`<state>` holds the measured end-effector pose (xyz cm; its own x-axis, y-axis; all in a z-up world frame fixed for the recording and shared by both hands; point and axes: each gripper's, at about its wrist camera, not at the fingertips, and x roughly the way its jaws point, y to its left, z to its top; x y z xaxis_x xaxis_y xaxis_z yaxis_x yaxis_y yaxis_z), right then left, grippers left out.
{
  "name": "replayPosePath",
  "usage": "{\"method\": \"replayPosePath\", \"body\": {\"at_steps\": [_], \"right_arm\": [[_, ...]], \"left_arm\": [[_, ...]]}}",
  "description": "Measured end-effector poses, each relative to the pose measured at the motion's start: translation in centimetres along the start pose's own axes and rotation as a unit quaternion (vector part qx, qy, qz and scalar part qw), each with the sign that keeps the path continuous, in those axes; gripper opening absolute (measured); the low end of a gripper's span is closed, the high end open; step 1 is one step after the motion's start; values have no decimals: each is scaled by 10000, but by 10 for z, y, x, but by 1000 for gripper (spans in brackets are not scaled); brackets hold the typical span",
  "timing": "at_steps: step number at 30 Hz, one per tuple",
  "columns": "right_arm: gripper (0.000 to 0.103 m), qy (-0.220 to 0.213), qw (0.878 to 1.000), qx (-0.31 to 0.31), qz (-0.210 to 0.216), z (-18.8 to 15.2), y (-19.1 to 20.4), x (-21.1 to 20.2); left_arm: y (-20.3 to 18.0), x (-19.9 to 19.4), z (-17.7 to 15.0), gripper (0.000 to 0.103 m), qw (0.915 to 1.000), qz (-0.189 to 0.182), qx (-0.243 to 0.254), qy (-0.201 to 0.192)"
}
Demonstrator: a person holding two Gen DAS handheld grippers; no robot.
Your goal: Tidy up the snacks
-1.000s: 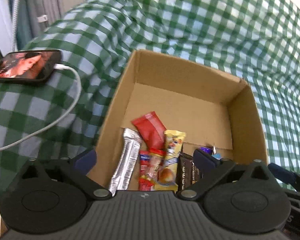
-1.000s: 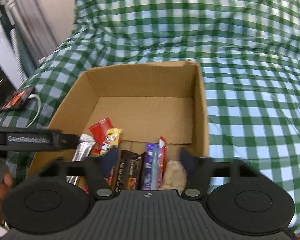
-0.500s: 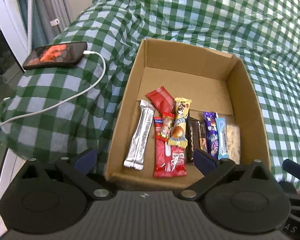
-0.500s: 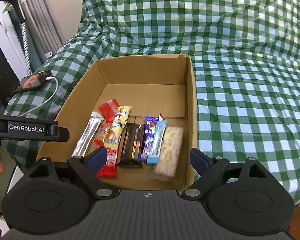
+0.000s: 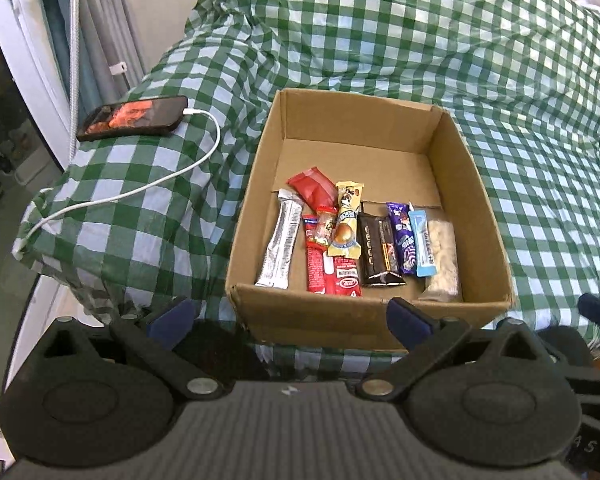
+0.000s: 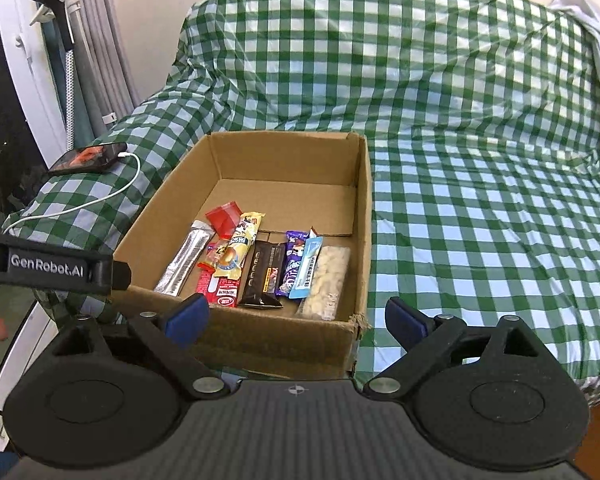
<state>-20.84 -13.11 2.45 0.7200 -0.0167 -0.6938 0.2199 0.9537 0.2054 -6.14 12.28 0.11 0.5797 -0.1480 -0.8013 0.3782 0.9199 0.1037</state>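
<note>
An open cardboard box (image 5: pixel 476 208) (image 6: pixel 364 216) sits on a green checked cloth. Several snack packets lie side by side on its floor near the front wall: a silver bar (image 5: pixel 279 246) (image 6: pixel 184 258), red packets (image 5: pixel 328 272), a yellow packet (image 5: pixel 346 226) (image 6: pixel 238 250), a dark brown bar (image 5: pixel 378 254) (image 6: pixel 262 276), a purple packet (image 5: pixel 402 240), a light blue bar (image 5: pixel 422 244) (image 6: pixel 308 266) and a clear bag of pale snacks (image 5: pixel 442 260) (image 6: pixel 328 282). My left gripper (image 5: pixel 290 318) is open and empty before the box's front wall. My right gripper (image 6: pixel 296 316) is open and empty, also before the front wall.
A phone (image 5: pixel 134 118) (image 6: pixel 88 158) with a white charging cable (image 5: pixel 152 186) lies on the cloth left of the box. Curtains and a white frame (image 5: pixel 28 60) stand at far left. The left gripper's body (image 6: pixel 52 266) shows at the left of the right wrist view.
Both grippers have drawn back and up from the box, so the whole box and all the snacks now show. Both stay open and empty.
</note>
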Motion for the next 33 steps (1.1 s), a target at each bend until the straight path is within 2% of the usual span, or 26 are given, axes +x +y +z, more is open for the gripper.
{"method": "replayPosePath", "body": {"at_steps": [6, 12, 19, 22, 33], "right_arm": [[97, -237, 9995, -182, -92, -7, 2, -18], [97, -334, 9991, -223, -113, -12, 1, -27], [100, -402, 9989, -223, -81, -15, 1, -33], [102, -434, 9987, -257, -86, -15, 3, -35], [102, -423, 9986, -314, -59, -17, 4, -37]], "left_arm": [[-8, -8, -12, 103, 9996, 180, 217, -39], [-15, -17, -23, 103, 9970, 590, 403, -285], [-9, -16, -27, 103, 9979, 524, 385, -77], [-5, -12, -28, 103, 9987, 367, 305, 160], [-9, -20, -32, 103, 9980, 499, 398, -24]]}}
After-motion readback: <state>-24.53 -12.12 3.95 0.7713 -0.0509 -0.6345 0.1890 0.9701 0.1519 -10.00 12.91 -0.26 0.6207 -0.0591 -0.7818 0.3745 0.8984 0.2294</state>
